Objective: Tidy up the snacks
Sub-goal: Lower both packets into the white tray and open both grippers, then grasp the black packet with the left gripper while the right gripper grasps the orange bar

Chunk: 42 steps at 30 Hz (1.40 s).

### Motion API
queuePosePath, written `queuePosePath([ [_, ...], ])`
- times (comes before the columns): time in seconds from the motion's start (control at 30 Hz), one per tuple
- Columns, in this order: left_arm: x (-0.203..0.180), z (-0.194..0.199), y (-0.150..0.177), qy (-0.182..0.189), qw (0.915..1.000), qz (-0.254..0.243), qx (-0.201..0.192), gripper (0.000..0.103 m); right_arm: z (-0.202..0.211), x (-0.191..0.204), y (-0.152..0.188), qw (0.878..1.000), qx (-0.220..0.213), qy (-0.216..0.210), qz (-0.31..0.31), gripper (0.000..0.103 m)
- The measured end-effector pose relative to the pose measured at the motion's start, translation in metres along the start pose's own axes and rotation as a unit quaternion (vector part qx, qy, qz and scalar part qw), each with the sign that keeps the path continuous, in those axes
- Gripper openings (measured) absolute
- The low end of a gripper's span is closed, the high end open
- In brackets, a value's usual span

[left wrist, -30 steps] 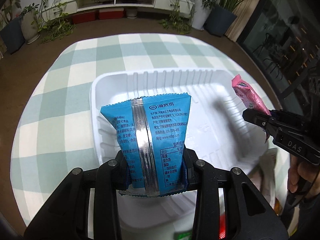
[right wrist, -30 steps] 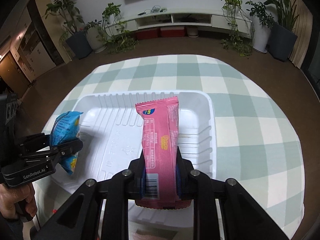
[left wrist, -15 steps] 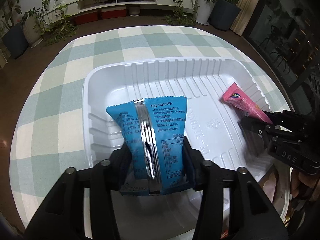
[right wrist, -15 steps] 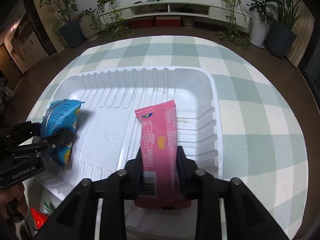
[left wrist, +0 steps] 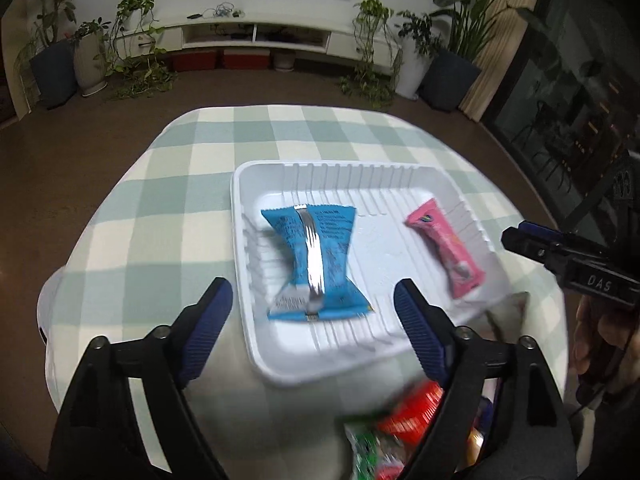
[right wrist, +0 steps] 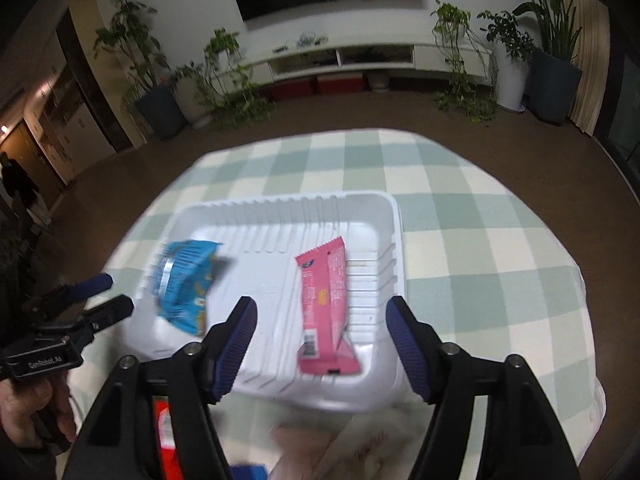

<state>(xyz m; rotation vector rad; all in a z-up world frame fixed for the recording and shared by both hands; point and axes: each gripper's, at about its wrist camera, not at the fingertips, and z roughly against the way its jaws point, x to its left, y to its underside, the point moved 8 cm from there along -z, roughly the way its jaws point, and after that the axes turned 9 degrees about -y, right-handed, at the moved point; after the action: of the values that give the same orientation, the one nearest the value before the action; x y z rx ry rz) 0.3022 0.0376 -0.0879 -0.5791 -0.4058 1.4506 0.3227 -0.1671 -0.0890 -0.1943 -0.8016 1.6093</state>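
Now that both packets sit released in the white foam tray (left wrist: 256,344), blue snack packet (left wrist: 316,264) left and pink snack bar (left wrist: 444,248) right, your left gripper (left wrist: 308,320) and right gripper (right wrist: 320,328) are opening empty, so grab more from the near pile.

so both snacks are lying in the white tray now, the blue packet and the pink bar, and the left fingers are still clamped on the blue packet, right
Not quite. The blue packet and the pink bar do lie in the white tray, but the left gripper is not clamped on the packet. The left wrist view shows its fingers spread wide and opening, with the packet lying free beyond them.
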Motion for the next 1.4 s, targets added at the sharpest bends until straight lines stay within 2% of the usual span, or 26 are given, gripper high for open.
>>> queuePosePath([
  [0.17,0.0,0.057,0.046,0.011,0.9995,0.025,-0.016,0.093,0.07,0.016,0.026,0.998,-0.053,-0.041,-0.015,0.08],
  [0.33,0.0,0.093,0.119,0.019,0.9953,0.095,-0.004,0.093,0.123,0.019,0.085,0.994,-0.093,-0.047,-0.04,0.082],
  [0.5,-0.016,0.092,0.199,0.014,0.9887,0.144,0.039,0.093,0.143,0.013,0.145,0.99,-0.111,-0.039,-0.08,0.082],
  [0.6,-0.03,0.081,0.223,-0.008,0.9876,0.144,0.062,0.093,0.144,0.007,0.173,0.987,-0.113,-0.039,-0.106,0.082],
  [0.8,-0.046,0.081,0.226,-0.057,0.9906,0.112,0.053,0.093,0.142,0.009,0.191,0.988,-0.101,-0.04,-0.111,0.082],
  [0.93,-0.046,0.079,0.229,-0.074,0.9912,0.093,0.058,0.094,0.14,0.013,0.192,0.989,-0.099,-0.043,-0.105,0.082],
  [1.17,-0.036,0.076,0.227,-0.062,0.9926,0.066,0.082,0.095,0.134,0.017,0.2,0.991,-0.087,-0.041,-0.097,0.082],
  [1.4,-0.025,0.076,0.22,-0.059,0.991,0.08,0.089,0.094,0.127,0.026,0.208,0.992,-0.075,-0.044,-0.087,0.082],
])
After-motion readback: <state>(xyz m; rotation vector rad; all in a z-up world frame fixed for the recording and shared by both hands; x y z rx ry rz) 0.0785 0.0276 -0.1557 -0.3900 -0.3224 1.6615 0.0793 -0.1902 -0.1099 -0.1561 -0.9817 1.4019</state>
